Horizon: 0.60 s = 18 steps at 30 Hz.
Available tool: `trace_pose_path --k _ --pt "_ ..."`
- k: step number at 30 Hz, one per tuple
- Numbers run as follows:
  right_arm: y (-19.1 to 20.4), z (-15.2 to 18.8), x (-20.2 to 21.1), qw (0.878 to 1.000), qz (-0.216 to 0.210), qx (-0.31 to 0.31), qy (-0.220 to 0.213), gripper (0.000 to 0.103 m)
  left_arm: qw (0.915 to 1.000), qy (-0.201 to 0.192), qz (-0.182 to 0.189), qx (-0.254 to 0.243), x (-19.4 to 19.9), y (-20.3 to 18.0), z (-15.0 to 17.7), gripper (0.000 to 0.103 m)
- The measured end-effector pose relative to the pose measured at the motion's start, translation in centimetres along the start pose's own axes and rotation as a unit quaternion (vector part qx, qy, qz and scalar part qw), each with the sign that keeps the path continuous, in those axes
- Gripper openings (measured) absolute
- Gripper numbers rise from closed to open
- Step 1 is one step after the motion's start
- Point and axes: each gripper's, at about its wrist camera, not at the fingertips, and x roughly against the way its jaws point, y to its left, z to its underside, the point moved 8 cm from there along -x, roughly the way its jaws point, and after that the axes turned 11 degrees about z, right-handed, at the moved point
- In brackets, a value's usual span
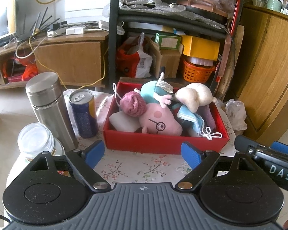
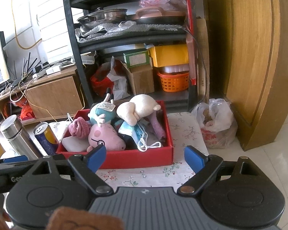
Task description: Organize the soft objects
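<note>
A red box (image 1: 163,140) is seen standing on a small table covered by a floral cloth (image 1: 136,169), and the soft objects are gathered inside it. A pink pig plush (image 1: 159,121) with drawn glasses is laid face-up near the front wall, its teal-clad body (image 1: 153,92) rising behind it with a white label attached. A rolled pink knit sock (image 1: 132,104) is rested against the plush's head, above a white sponge block (image 1: 124,122) in the box's left front corner. A cream plush (image 1: 194,95) is piled on top toward the right rear, and a purple cloth (image 1: 209,117) is tucked along the right wall. A blue face mask (image 1: 192,118) is draped at the front right, its white ear loop (image 1: 211,133) hung over the rim. To the left of the box, a blue and yellow can (image 1: 83,113), a steel flask (image 1: 48,107) and a glass jar (image 1: 36,140) are stood close together. The left gripper (image 1: 143,153) is held just before the box's front wall, its blue-padded jaws spread wide with nothing between them. The right gripper (image 2: 146,158) is likewise held in front of the box, jaws parted wide and nothing grasped. A white plastic bag (image 2: 217,122) is seen on the floor beside the table, next to a wooden cabinet (image 2: 255,57).
</note>
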Motion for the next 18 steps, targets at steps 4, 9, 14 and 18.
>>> trace_pose_path --k 4,9,14,18 --pt "0.2 0.0 0.02 1.0 0.004 0.003 -0.002 0.062 1.0 -0.001 -0.001 0.003 -0.01 -0.01 0.07 0.085" --pt "0.08 -0.04 0.07 1.0 0.007 0.001 -0.003 0.062 0.9999 -0.005 0.01 0.012 0.13 -0.13 0.04 0.083" --pt "0.07 -0.11 0.13 1.0 0.01 0.002 -0.007 0.062 0.9998 -0.006 0.013 0.015 0.09 -0.17 0.05 0.083" --pt "0.17 -0.1 0.12 1.0 0.011 0.002 -0.007 0.062 0.9998 -0.005 0.013 0.016 0.07 -0.13 0.03 0.083"
